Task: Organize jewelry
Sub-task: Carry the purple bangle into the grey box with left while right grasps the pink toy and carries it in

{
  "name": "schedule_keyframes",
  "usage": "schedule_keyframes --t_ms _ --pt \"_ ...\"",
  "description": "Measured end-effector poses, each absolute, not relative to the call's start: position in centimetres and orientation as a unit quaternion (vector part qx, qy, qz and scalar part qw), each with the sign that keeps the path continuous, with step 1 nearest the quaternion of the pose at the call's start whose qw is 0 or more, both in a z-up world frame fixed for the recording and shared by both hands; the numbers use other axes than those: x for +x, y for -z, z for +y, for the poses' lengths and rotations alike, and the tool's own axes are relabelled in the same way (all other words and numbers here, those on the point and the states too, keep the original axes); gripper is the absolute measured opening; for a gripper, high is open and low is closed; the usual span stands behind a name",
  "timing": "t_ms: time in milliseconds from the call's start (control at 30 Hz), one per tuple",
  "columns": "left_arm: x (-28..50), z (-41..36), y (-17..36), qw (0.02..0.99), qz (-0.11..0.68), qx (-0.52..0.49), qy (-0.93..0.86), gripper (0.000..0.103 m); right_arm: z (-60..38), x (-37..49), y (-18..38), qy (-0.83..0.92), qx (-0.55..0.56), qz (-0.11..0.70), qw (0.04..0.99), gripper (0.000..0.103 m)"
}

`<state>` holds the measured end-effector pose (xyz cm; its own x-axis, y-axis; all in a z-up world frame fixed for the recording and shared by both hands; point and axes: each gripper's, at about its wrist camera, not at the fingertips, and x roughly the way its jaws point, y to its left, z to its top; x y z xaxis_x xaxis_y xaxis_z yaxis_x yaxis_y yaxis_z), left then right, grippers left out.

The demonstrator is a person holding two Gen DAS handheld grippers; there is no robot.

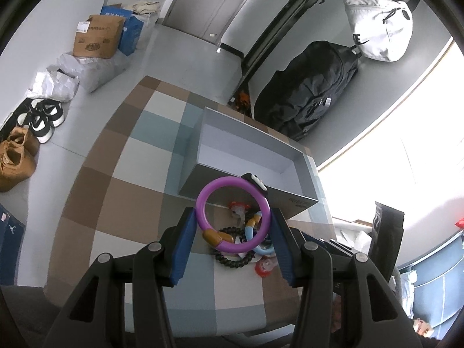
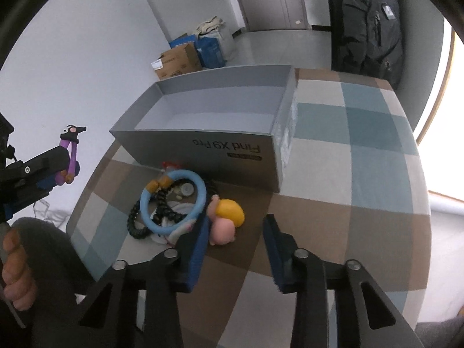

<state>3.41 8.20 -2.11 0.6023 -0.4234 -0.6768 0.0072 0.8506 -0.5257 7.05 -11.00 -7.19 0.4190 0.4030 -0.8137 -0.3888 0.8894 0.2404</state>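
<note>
The purple bangle is clamped in the left gripper above the pile, ready for the grey box at twelve o'clock. The right gripper is released, empty, beside the pink toy on the checked counter.

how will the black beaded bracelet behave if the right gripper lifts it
The black bracelet is probably floppy: its beaded strand lies in loose bends on the table. It likely snags when lifted, since the blue ring lies across it. It looks light, so it may drag neighbouring pieces along.
</note>
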Motion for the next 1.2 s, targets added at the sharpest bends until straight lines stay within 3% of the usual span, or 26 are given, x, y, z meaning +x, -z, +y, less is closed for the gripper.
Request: schedule_keyframes --t_ms 300,933,1200 --pt "3.5 7.1 1.9 0.863 0.430 -0.229 0.132 0.045 -11.5 6.8 6.4 -0.238 0.020 0.473 0.848 0.015" --pt "8.8 3.8 -1.5 0.878 0.432 -0.158 0.130 0.045 -13.0 8.9 -1.7 -0.286 0.089 0.380 0.875 0.015" --pt "12.7 2.5 0.6 0.870 0.458 -0.133 0.125 0.045 -12.4 13.2 -1.3 -0.291 0.087 0.384 0.872 0.015"
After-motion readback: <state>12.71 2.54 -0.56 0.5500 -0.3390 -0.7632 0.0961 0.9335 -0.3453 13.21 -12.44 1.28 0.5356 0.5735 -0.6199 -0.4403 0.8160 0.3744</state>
